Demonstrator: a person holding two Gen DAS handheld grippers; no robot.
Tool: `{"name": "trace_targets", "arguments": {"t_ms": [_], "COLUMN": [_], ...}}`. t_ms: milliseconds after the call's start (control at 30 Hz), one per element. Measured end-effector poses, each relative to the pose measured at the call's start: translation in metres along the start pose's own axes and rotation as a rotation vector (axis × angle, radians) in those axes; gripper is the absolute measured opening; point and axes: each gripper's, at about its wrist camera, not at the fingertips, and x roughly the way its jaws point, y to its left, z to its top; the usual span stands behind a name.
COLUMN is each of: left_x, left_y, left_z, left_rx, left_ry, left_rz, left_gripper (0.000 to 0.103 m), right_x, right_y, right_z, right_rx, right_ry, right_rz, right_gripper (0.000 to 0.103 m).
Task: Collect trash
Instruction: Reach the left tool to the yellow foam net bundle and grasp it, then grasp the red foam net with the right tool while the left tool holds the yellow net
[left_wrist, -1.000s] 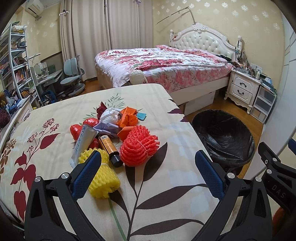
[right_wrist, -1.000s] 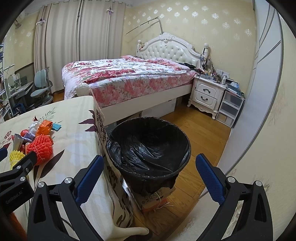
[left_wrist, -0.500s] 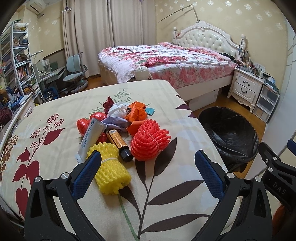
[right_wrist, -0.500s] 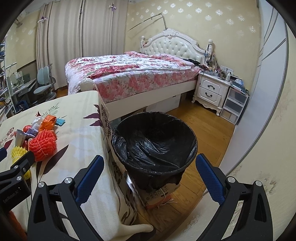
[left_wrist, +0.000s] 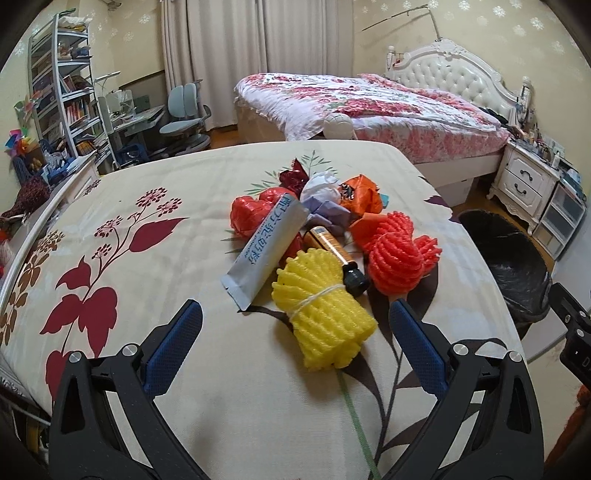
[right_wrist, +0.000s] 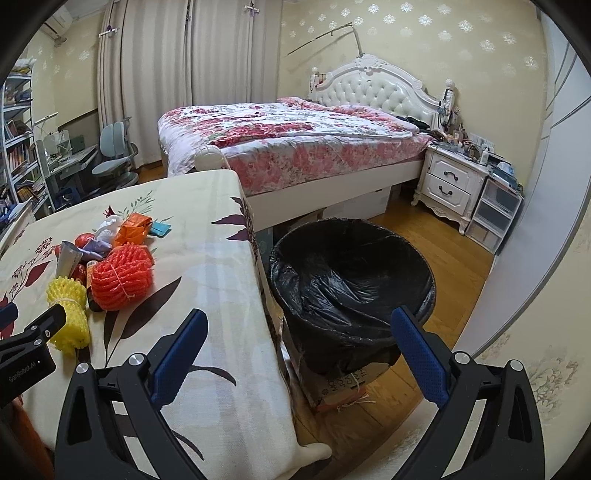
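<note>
A heap of trash lies on the floral tablecloth (left_wrist: 184, 369): a yellow foam net bundle (left_wrist: 323, 308), an orange foam net bundle (left_wrist: 400, 256), a grey tube (left_wrist: 267, 245), a brown bottle (left_wrist: 338, 256) and crumpled wrappers (left_wrist: 325, 192). My left gripper (left_wrist: 295, 343) is open, its fingers either side of the near end of the yellow bundle without touching it. My right gripper (right_wrist: 299, 350) is open and empty, held over the table edge and the black-lined bin (right_wrist: 351, 280). The same heap (right_wrist: 118, 273) shows in the right wrist view, at left.
The bin (left_wrist: 513, 266) stands on the wooden floor right of the table. Beyond it are a bed (right_wrist: 295, 144) and a white nightstand (right_wrist: 452, 184). Shelves (left_wrist: 62, 92) and desk chairs (left_wrist: 184, 118) fill the far left.
My left gripper has swung left and moved closer to the heap; the yellow bundle now sits between its fingers. The right gripper has shifted slightly, bringing more of the table into view.
</note>
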Motion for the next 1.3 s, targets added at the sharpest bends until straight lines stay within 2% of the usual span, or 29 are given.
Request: {"name": "trace_targets", "arguments": {"t_ms": [300, 400, 533, 600, 667, 767, 1100, 1133, 1200, 1233, 1267, 1300], "left_x": [0.009, 0.015, 0.022, 0.022, 0.022, 0.018, -0.003, -0.005, -0.009, -0.01, -0.01, -0.01], "left_y": [-0.015, -0.018, -0.018, -0.019, -0.02, -0.019, 0.007, 0.009, 0.017, 0.021, 0.024, 0.029], "left_z": [0.001, -0.001, -0.005, -0.007, -0.008, -0.009, -0.004, -0.002, 0.0, 0.001, 0.001, 0.002], "left_rx": [0.019, 0.027, 0.037, 0.054, 0.063, 0.071, 0.029, 0.023, 0.012, 0.008, 0.005, -0.002], "left_ry": [0.02, 0.041, 0.07, 0.071, 0.075, 0.062, 0.023, 0.019, 0.006, 0.001, -0.003, -0.006], "left_rz": [-0.01, -0.013, -0.027, -0.036, -0.054, -0.06, -0.072, -0.071, -0.063, -0.055, -0.049, -0.04], "left_gripper": [0.097, 0.084, 0.071, 0.055, 0.051, 0.048, 0.048, 0.048, 0.048, 0.048, 0.048, 0.048], "right_x": [0.01, 0.011, 0.015, 0.015, 0.015, 0.015, 0.013, 0.013, 0.012, 0.013, 0.014, 0.015], "right_y": [0.005, 0.006, 0.008, 0.009, 0.011, 0.015, 0.04, 0.044, 0.051, 0.056, 0.06, 0.064], "right_z": [-0.002, -0.002, -0.003, -0.003, -0.003, -0.002, 0.002, 0.003, 0.006, 0.007, 0.009, 0.011], "right_rx": [-0.007, -0.005, -0.016, -0.019, -0.024, -0.03, -0.074, -0.08, -0.094, -0.1, -0.106, -0.108], "right_ry": [0.039, 0.048, 0.056, 0.059, 0.06, 0.06, 0.05, 0.049, 0.045, 0.048, 0.056, 0.065], "right_rz": [0.013, 0.019, 0.027, 0.031, 0.036, 0.044, 0.109, 0.118, 0.137, 0.151, 0.168, 0.186], "right_gripper": [0.096, 0.096, 0.096, 0.096, 0.096, 0.096, 0.096, 0.095, 0.085, 0.073, 0.068, 0.068]}}
